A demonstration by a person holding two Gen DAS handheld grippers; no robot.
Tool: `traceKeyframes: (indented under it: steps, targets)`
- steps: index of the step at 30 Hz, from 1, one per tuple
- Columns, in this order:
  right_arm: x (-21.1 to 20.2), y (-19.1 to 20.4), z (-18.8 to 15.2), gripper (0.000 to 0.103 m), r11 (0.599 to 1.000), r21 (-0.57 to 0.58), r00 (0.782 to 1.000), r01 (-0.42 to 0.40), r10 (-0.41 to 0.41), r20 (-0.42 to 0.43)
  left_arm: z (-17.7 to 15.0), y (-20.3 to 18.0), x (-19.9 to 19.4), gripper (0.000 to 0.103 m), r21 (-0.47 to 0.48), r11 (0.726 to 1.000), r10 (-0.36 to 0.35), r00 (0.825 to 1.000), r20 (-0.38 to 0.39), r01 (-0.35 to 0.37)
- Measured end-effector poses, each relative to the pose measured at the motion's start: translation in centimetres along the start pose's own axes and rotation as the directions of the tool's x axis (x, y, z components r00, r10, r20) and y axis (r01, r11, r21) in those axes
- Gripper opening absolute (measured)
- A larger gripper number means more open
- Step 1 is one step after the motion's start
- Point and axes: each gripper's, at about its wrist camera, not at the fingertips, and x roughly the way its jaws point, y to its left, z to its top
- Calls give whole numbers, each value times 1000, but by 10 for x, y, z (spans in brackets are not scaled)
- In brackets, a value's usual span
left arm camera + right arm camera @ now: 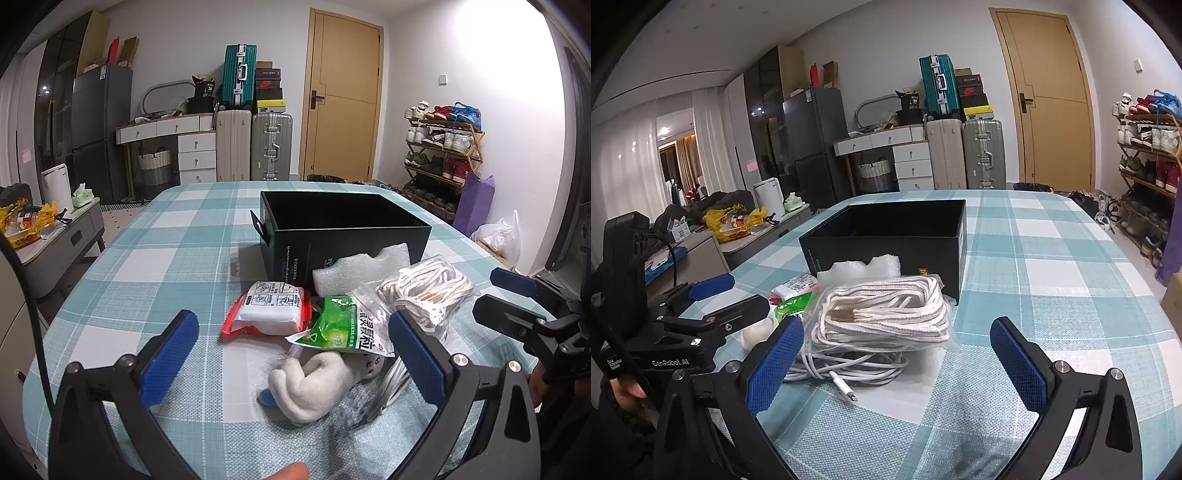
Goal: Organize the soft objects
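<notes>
Plush toy (314, 384) lies between left tool (295, 354) fingers; jaws apart.

- The left wrist view sits low over the checked surface (155, 236), looking forward between the left tongs (293, 350), close to a pile of soft items.
- It faces a black box (343, 236) mid-surface, with a wooden door (341, 96) beyond.
- The right wrist view looks forward between the right tongs (897, 363), equally low, from further right, close to a bagged rope bundle (886, 310).
- Both views share the box, the pile, the door and the suitcases (964, 151).
- Each view catches the other tongs at its edge.
</notes>
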Motion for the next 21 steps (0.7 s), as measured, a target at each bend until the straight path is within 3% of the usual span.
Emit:
traceKeyframes:
  steps: [21]
  targets:
    - [1, 2, -2, 103, 1000, 1, 1000, -3, 3, -5, -1, 1, 0, 103, 2, 1000, 4, 1000, -3, -4]
